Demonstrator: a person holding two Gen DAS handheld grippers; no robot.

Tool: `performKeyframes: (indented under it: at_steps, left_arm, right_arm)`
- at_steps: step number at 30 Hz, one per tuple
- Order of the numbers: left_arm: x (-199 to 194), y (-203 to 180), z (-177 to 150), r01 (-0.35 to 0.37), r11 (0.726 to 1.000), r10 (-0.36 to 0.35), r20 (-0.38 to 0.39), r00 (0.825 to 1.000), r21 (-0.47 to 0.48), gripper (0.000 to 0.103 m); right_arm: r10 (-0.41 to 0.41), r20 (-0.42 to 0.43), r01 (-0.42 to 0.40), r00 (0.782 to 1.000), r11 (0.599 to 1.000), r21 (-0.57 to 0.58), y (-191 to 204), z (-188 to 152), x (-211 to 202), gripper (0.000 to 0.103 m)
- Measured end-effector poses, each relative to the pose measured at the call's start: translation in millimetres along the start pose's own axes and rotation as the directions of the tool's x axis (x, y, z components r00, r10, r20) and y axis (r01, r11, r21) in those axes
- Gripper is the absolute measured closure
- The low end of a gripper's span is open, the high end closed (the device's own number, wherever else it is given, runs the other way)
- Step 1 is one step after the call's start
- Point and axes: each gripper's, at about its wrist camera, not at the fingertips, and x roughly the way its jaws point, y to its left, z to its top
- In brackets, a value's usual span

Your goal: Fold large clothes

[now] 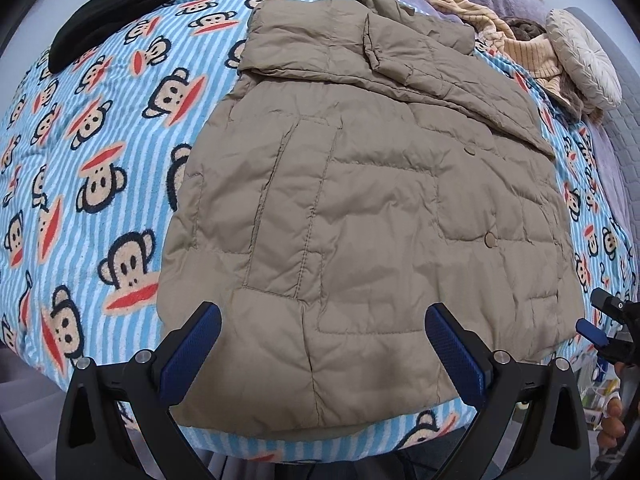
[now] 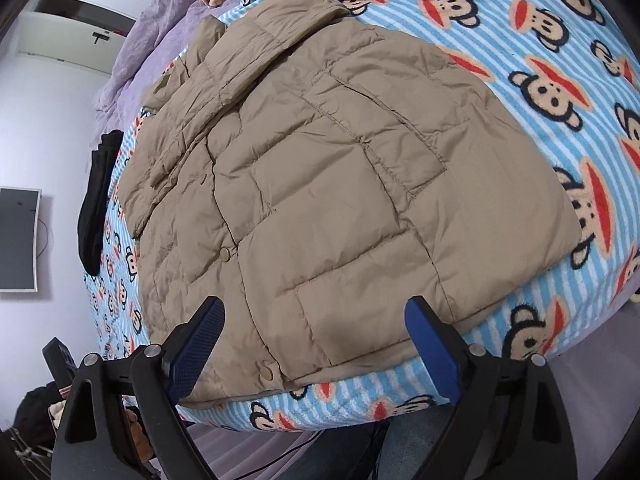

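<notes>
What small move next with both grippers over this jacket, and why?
Probably lower both onto the near hem and close. The tan jacket lies flat on the monkey blanket, sleeves already folded in. The left gripper and right gripper are open, empty, straddling that hem, so folding it toward the collar looks next.

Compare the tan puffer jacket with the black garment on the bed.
The tan puffer jacket is quilted, with snap buttons, and is spread flat in the middle of the monkey-print blanket; the black garment is plain and dark and lies bunched at the blanket's far edge. The jacket sits right in front of both open claws, left claw and right claw; the black garment lies well away from them. Both rest on the blanket, untouched.
</notes>
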Motion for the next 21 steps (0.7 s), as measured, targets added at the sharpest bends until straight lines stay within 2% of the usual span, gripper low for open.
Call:
performKeyframes:
  at_steps: [5, 9, 13, 18, 21]
  left_arm:
    - [-7.3, 6.5, -13.0, 0.026, 0.999, -0.026, 0.003, 1.0, -0.03, 0.001]
    - [-3.1, 16.6, -27.7, 0.055, 0.992, -0.058, -0.018, 0.998, -0.11, 0.001]
    - [2.8, 31.8, -46.0, 0.136, 0.964, -0.148, -0.033, 0.988, -0.228, 0.001]
    - [4.2, 48.4, -67.8, 0.223, 0.921, -0.243, -0.022, 0.97, -0.319, 0.001]
    - [13.3, 54.0, -77.5, 0.281, 0.894, -0.318, -0.051, 0.947, -0.35, 0.001]
  right_arm:
    - [-0.008, -0.034, 0.008, 0.999, 1.0, 0.021, -10.3, 2.7, 4.7, 0.01]
    - [0.004, -0.074, 0.001, 0.997, 0.999, 0.054, -28.9, 4.4, 2.9, 0.01]
    - [0.013, -0.094, -0.004, 0.995, 0.996, 0.087, -57.9, 6.7, -6.8, 0.01]
    - [0.104, -0.097, -0.079, 0.99, 0.97, 0.231, -104.8, 6.0, -10.5, 0.01]
    - [0.145, -0.095, -0.11, 0.985, 0.945, 0.308, -127.6, 2.3, -5.0, 0.01]
